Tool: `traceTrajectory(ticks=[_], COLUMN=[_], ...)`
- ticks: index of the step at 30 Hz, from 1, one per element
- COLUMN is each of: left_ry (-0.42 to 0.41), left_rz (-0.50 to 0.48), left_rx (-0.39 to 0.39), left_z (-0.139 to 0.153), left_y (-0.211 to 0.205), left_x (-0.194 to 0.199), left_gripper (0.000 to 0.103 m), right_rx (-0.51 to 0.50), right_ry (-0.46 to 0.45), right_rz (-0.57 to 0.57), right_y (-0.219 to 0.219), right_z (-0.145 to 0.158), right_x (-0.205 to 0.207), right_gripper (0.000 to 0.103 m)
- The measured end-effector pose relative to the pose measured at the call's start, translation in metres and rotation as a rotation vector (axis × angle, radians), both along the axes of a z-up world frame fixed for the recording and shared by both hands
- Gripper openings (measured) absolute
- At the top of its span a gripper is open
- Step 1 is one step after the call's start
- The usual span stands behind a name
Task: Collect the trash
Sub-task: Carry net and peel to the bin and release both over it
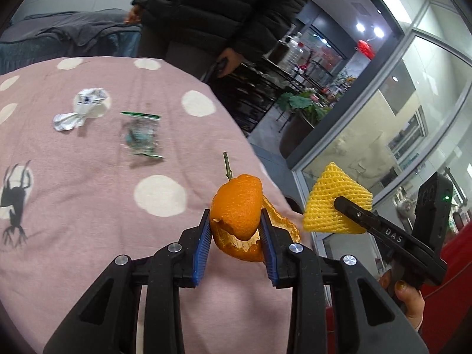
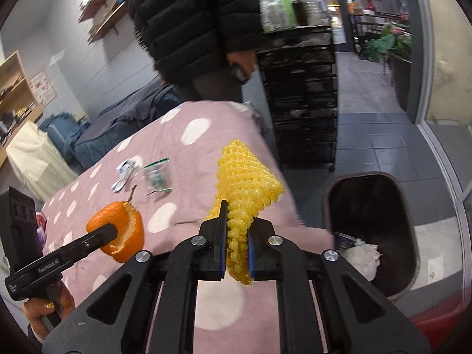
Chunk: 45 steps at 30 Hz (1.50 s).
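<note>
My left gripper (image 1: 236, 221) is shut on an orange peel (image 1: 237, 206) with a green stem, held above the pink spotted tablecloth (image 1: 88, 177). My right gripper (image 2: 237, 230) is shut on a yellow foam fruit net (image 2: 244, 177), held near the table's right edge; the net also shows in the left wrist view (image 1: 333, 203). The peel shows in the right wrist view (image 2: 118, 224). A crumpled white wrapper (image 1: 82, 106) and a clear plastic bag (image 1: 141, 135) lie on the cloth farther back. A dark trash bin (image 2: 371, 230) stands on the floor right of the table, with paper inside.
A person in a black puffer jacket (image 2: 191, 20) stands at the table's far end. A black drawer cart (image 2: 301, 100) stands behind the bin. Glass wall (image 1: 383, 135) and potted plants (image 2: 389, 41) are to the right. A bed (image 2: 124, 118) lies at the back left.
</note>
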State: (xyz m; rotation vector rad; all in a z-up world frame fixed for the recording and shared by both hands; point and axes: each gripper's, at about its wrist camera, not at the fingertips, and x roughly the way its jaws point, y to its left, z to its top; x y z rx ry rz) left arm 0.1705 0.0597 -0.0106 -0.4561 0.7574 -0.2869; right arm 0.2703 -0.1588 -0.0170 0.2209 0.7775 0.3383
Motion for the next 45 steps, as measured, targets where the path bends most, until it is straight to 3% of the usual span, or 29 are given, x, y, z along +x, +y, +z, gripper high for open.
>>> traceTrajectory(ticks=[4,10,17,20,21,22,23,31,45], left_ry=[0.001,0.028,0.032,0.045,0.049,0.053,0.059,0.095,0.218], left_rz=[-0.077,-0.158,-0.218,-0.239,-0.245,-0.251,-0.256,-0.312,-0.407], left_rx=[-0.003,0.009,0.039,0.051,0.054,0.056,0.059,0.092,0.200], left_z=[0.001,-0.008,-0.008,-0.011,-0.012,-0.013,-0.015,-0.025,-0.066], left_y=[-0.033,-0.072,-0.100,-0.110,-0.113,-0.115,-0.118,-0.147,-0.224], left_x=[0.003,0.017,0.026,0.030,0.032,0.033,0.035,0.060,0.108], left_gripper=[0.031,0.031,0.031,0.031,0.031,0.031,0.031,0.031,0.031], right_rx=[-0.034,-0.139,-0.156,-0.164,-0.159,-0.161,-0.168,-0.121,-0.099], right_ry=[0.054,0.222,0.360,0.406,0.415,0.413,0.398,0.354,0.305], right_rz=[-0.097,-0.189,-0.256,-0.279,-0.287,-0.300,-0.314,-0.365,-0.483], right_y=[-0.042,-0.082,-0.102,-0.106,-0.107,-0.109,-0.111,-0.130,-0.180], right_z=[-0.018,-0.092,-0.166,-0.190,-0.195,-0.198,-0.198,-0.186,-0.165], right_x=[0.007,0.042,0.086,0.095,0.095,0.092,0.090,0.053,-0.026], right_gripper=[0.011,0.011,0.012,0.026,0.044,0.063,0.067,0.074,0.076])
